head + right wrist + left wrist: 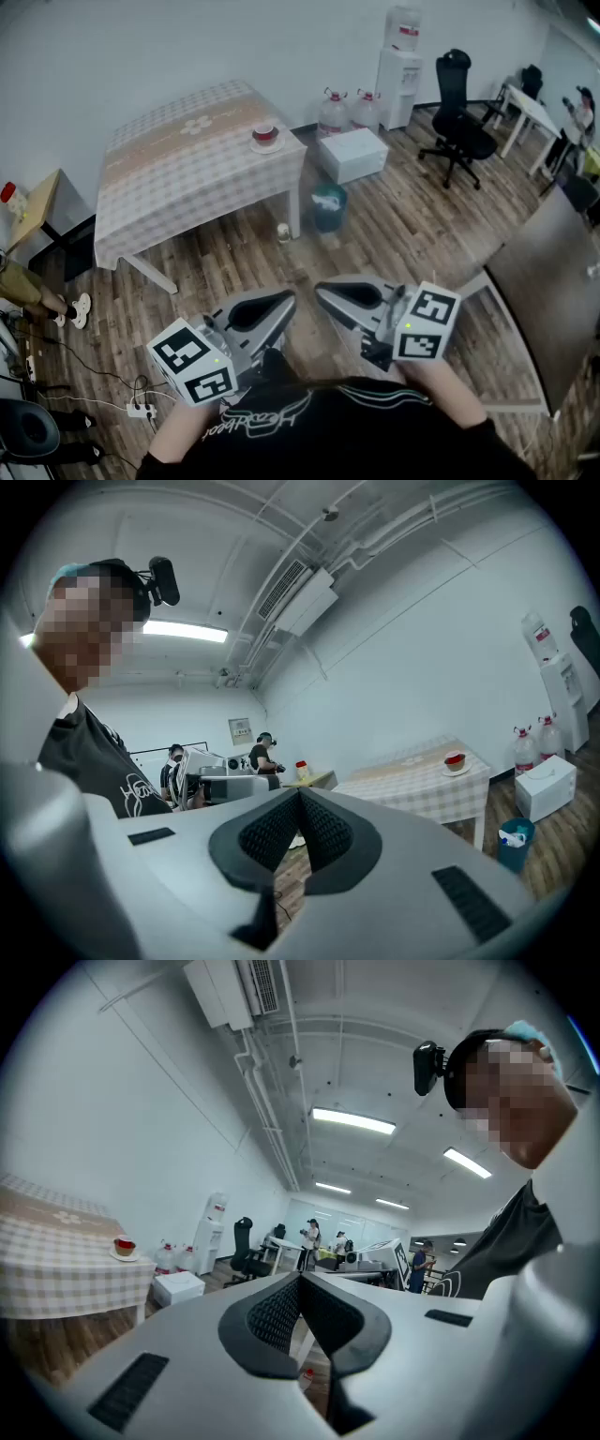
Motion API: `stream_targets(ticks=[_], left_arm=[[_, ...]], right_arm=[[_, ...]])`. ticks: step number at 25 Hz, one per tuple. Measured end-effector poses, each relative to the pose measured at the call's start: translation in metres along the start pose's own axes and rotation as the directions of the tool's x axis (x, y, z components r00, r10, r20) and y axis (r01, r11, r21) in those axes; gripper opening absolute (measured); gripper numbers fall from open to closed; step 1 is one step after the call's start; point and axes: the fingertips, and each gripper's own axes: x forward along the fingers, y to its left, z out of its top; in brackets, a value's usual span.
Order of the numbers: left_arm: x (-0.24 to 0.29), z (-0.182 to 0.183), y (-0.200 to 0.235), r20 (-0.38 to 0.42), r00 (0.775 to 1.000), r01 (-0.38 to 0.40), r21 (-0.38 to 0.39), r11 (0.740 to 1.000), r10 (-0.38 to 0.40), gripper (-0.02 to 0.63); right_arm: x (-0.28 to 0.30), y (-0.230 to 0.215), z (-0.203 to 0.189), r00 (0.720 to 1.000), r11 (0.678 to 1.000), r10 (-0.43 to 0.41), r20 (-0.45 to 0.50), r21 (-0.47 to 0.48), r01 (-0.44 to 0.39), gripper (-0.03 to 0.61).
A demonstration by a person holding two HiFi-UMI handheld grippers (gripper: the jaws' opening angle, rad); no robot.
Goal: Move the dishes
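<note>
Left gripper (pixel 287 300): jaws pressed together, nothing between. Right gripper (pixel 322 292): jaws likewise closed tip to tip, empty. Both held low before person's chest, tips near each other, level. Red cup (pixel 266 132) on white saucer (pixel 267 144) sits at corner of checked-cloth table (pixel 178 164), well apart from both grippers. Teal bin (pixel 329 206) on wood floor beside table leg.

One table (pixel 178 164), one bowl (pixel 265 131), one saucer (pixel 267 145), two water jugs (pixel 333 114), one bin (pixel 329 207).
</note>
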Motion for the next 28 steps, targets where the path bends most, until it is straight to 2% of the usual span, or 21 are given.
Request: stream_targets(ticks=[4,18,23,28], left_arm=[[0.005,0.003,0.007,-0.004,1.0,-0.002,-0.004,1.0,0.002,-0.004],[0.032,-0.018,0.033,-0.046,0.999,-0.001,-0.031,1.0,0.0,-0.005],[0.043,-0.024,0.059,-0.06,0.998,0.023,-0.046,0.999,-0.026,-0.005],[0.052,-0.041,0.074,-0.066,0.998,0.011,-0.08,0.997,-0.016,-0.004]], right_arm=[[0.003,-0.006,0.004,1.0,1.0,0.003,0.004,-0.002,-0.003,0.011],[0.004,-0.04,-0.017,1.0,0.999,-0.01,-0.005,0.045,0.011,0.011],[0.013,-0.074,-0.025,0.998,0.996,-0.061,-0.013,0.07,0.062,0.012],[0.009,-0.1,-0.038,0.997,0.99,-0.08,-0.014,0.113,0.081,0.011]])
